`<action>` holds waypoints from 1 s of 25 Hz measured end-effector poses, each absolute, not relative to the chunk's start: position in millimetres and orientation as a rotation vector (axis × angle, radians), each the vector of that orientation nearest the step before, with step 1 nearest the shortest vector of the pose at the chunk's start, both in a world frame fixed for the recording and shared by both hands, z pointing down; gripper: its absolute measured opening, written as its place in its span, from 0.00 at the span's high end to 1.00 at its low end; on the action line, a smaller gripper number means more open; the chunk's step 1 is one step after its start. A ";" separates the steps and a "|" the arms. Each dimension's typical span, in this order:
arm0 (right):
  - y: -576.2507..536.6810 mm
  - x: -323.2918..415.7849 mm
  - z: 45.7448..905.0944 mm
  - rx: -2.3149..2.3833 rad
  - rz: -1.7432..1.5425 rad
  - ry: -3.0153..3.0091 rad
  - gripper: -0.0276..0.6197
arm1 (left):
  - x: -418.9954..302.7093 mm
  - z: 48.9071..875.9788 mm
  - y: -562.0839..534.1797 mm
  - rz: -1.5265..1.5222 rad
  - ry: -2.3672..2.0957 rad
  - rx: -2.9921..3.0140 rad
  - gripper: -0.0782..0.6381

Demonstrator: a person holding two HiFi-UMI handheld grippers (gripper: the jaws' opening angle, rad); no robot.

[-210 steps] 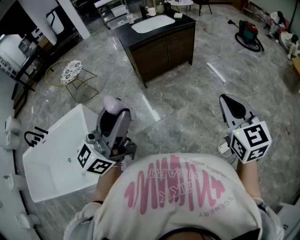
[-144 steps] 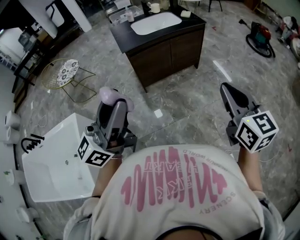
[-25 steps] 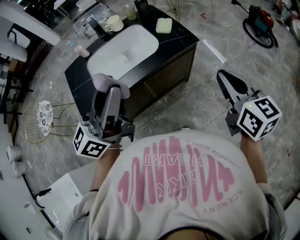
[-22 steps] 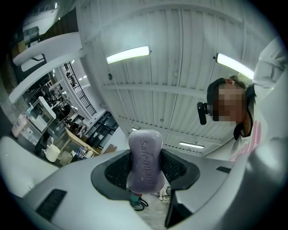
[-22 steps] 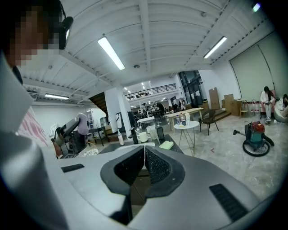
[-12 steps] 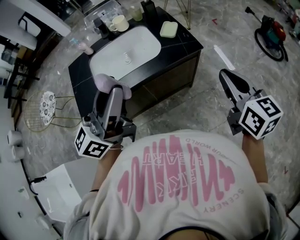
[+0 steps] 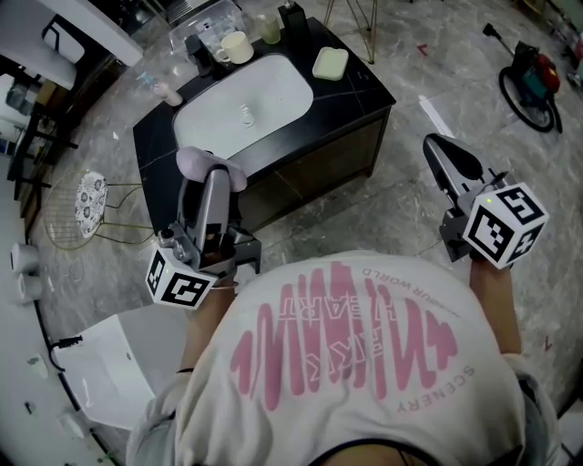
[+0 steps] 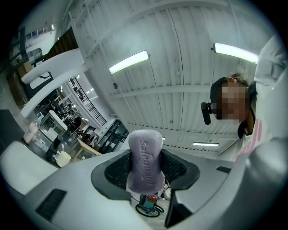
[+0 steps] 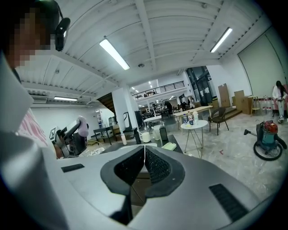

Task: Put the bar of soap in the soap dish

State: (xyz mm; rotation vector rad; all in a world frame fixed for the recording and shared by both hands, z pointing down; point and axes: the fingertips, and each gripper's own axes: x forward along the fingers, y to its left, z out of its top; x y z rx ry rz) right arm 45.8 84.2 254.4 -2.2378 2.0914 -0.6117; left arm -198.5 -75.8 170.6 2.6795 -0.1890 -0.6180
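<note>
My left gripper (image 7: 210, 167) is shut on a lilac bar of soap (image 7: 202, 166), held upright in front of the black vanity (image 7: 360, 91). In the left gripper view the soap (image 8: 145, 160) stands on end between the pads, its stamped lettering facing me. The pale green soap dish (image 7: 330, 63) lies on the vanity top at the right of the white basin (image 7: 244, 100); in the right gripper view the soap dish (image 9: 169, 146) shows just past the jaws. My right gripper (image 7: 444, 156) is shut with nothing in it, held over the floor right of the vanity.
A cream mug (image 7: 235, 46), a dark bottle (image 7: 292, 18) and a small pink bottle (image 7: 168, 93) stand behind the basin. A wire side table (image 7: 84, 202) is at the left, a white tub (image 7: 109, 364) at lower left, a red vacuum (image 7: 533, 71) at far right.
Over the earlier frames the person walked from the white tub to the black vanity, the soap staying in the left gripper. In the last second the vanity shifted slightly in view.
</note>
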 end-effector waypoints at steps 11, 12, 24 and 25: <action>82.9 49.0 267.4 -2.197 -0.688 2.067 0.93 | -189.3 169.5 -72.1 -0.578 -0.202 2.699 0.61; 83.6 50.2 268.8 -2.191 -0.686 2.063 0.93 | -188.2 170.8 -71.7 -0.569 -0.199 2.700 0.61; 82.8 81.8 272.4 -2.208 -0.678 1.995 0.93 | -149.0 173.8 -86.8 -0.555 -0.130 2.688 0.61; 81.0 87.7 271.7 -2.212 -0.678 1.982 0.93 | -143.4 173.7 -90.3 -0.556 -0.122 2.687 0.61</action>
